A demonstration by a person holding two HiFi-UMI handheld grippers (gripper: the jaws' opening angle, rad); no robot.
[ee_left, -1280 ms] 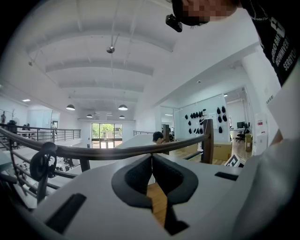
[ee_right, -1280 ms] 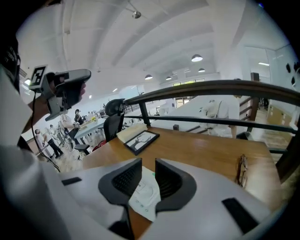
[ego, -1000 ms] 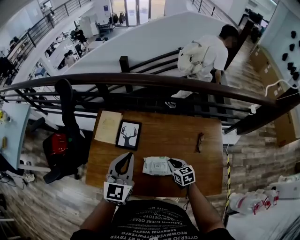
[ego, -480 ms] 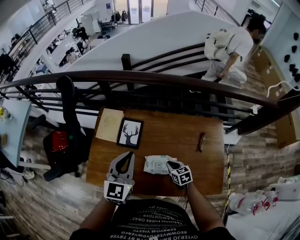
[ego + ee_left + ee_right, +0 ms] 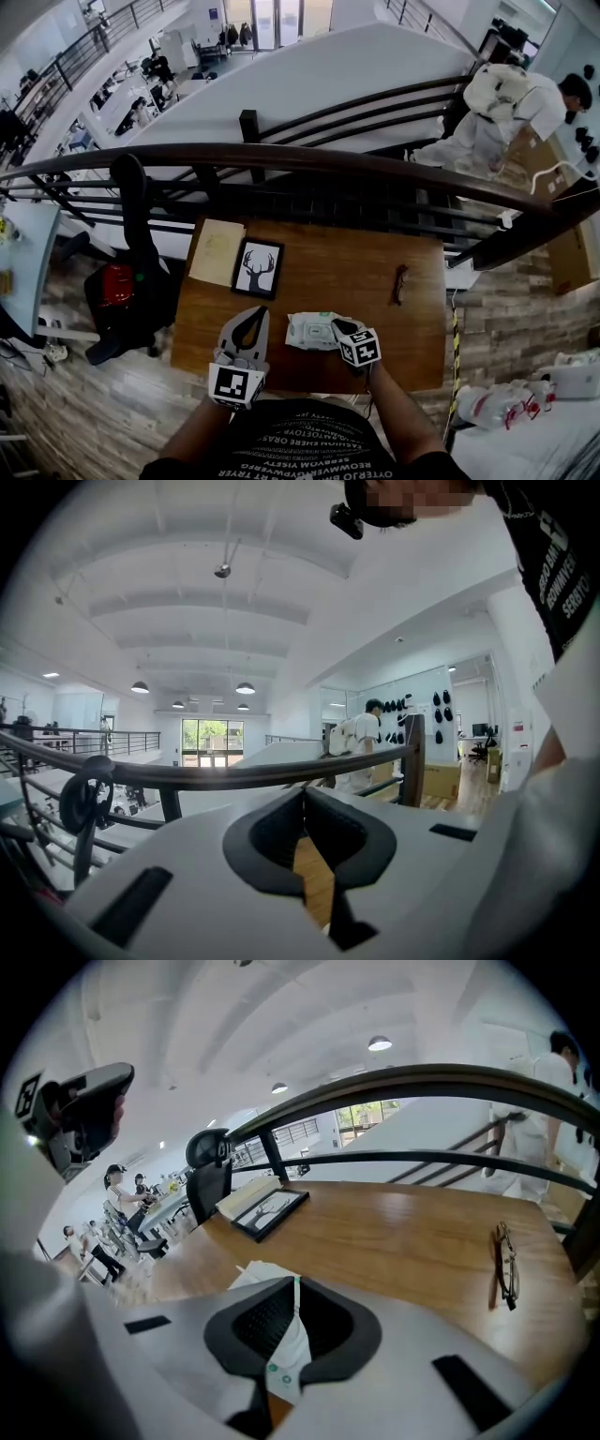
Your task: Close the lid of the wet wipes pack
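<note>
Pinching, with the right gripper [image 5: 336, 327] jaws just closed, a thin white fold of the wet wipes pack [image 5: 307, 330] at lower centre of the head view; stretched leftward from those jaws, long axis left to right; held the left gripper [image 5: 251, 315] shut on nothing near its left end.

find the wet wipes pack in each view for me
Head view: wet wipes pack near the table's front edge, at the right gripper's tips.
Left gripper view: not in it.
Right gripper view: bottom centre, pinched in the jaws, which have just been closing.
Shared landmark: the dark handrail, arching across all three views.
</note>
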